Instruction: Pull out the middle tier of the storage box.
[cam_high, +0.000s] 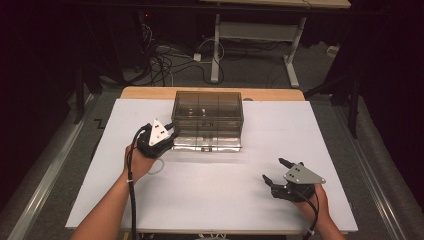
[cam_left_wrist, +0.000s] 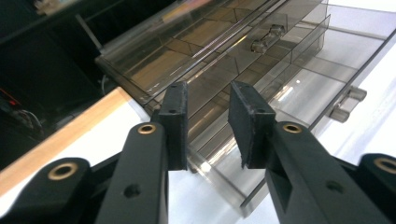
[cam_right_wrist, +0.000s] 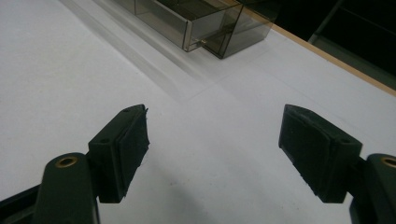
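A smoky clear plastic drawer box stands at the back middle of the white table top. Its bottom drawer is pulled out toward me, and its inside shows divider walls and a clear handle. My left gripper is at the drawer's left front corner. Its jaws stand a little apart above that corner, with nothing pressed between the pads, so it is open. My right gripper hovers low over bare table at the front right. Its jaws are wide open and empty, with the box farther off.
A strip of wooden table edge shows behind the white top. Beyond it are a dark floor with cables and the legs of another desk. Bare white surface lies between the two hands.
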